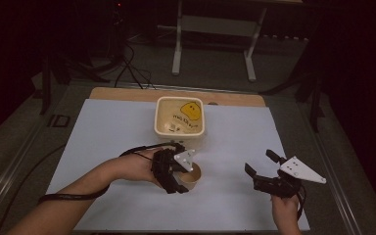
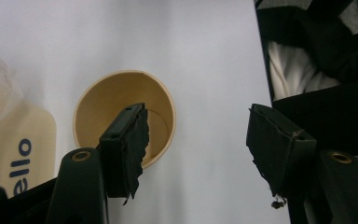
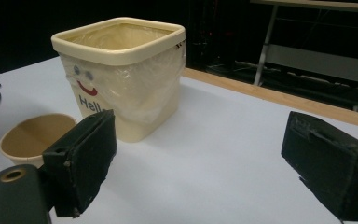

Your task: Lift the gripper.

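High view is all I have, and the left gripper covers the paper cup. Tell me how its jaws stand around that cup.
Observer: In the left gripper view, the left gripper has one jaw across the paper cup's mouth. The other is clear of the rim, so nothing is pinched.
Operator: Check inside the cup.
Observer: The part of the inside that shows is bare. The jaw hides some of the bottom.
Operator: Now describe the bin's side facing the right gripper.
Observer: In the right gripper view, the cream bin has a clear liner, two eyes, a red smile and blue lettering. The right gripper is open, with nothing between its jaws.
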Demonstrator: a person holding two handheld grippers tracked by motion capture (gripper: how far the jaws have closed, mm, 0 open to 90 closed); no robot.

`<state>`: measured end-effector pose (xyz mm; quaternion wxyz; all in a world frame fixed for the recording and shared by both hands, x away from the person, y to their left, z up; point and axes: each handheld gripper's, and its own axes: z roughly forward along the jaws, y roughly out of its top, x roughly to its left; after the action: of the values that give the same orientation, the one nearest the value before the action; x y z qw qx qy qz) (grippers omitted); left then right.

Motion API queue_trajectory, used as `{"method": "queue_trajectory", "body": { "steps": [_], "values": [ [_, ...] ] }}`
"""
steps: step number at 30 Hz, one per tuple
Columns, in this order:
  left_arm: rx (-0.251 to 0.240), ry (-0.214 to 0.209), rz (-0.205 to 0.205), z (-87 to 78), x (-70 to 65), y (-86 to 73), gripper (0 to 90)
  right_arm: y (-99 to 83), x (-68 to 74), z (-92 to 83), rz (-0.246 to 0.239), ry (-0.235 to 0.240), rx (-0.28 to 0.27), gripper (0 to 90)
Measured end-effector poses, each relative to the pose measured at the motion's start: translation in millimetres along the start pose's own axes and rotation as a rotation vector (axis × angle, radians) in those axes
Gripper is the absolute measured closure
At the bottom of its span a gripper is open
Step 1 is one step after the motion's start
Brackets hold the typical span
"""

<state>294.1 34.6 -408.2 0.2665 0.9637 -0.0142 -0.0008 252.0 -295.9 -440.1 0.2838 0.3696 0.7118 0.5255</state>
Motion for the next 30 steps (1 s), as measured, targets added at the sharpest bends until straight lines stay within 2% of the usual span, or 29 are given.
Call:
{"method": "queue_trajectory", "body": {
  "steps": [4, 8, 10, 14, 20, 21, 30],
  "values": [
    [0.028, 0.029, -0.009, 8.1, 1.0, 1.3, 47.7, -0.1, -0.1, 0.0, -0.001, 0.001, 0.002, 10.2],
    [0.040, 0.025, -0.015, 15.6, 3.2, 1.3, 52.8, 0.0, 0.2, 0.0, -0.002, 0.001, 0.002, 10.1],
    [0.043, 0.026, -0.009, 19.6, 3.4, 1.4, 54.1, 0.0, 0.2, 0.2, -0.003, 0.003, 0.003, 10.1],
    [0.079, 0.049, 0.024, 28.2, 2.2, 2.4, 60.1, -0.3, 0.3, 0.6, -0.002, 0.005, 0.007, 10.1],
    [0.120, 0.064, 0.052, 39.8, 3.7, 2.3, 68.8, -0.5, 0.9, 1.0, -0.002, 0.006, 0.010, 10.2],
    [0.125, 0.050, 0.053, 41.4, 4.1, 2.3, 70.8, -0.5, 0.8, 1.0, -0.003, 0.006, 0.010, 10.2],
    [0.153, 0.038, 0.072, 51.8, 8.0, 2.4, 78.3, -0.7, 0.9, 1.6, -0.007, 0.010, 0.012, 10.2]
  ]
}}
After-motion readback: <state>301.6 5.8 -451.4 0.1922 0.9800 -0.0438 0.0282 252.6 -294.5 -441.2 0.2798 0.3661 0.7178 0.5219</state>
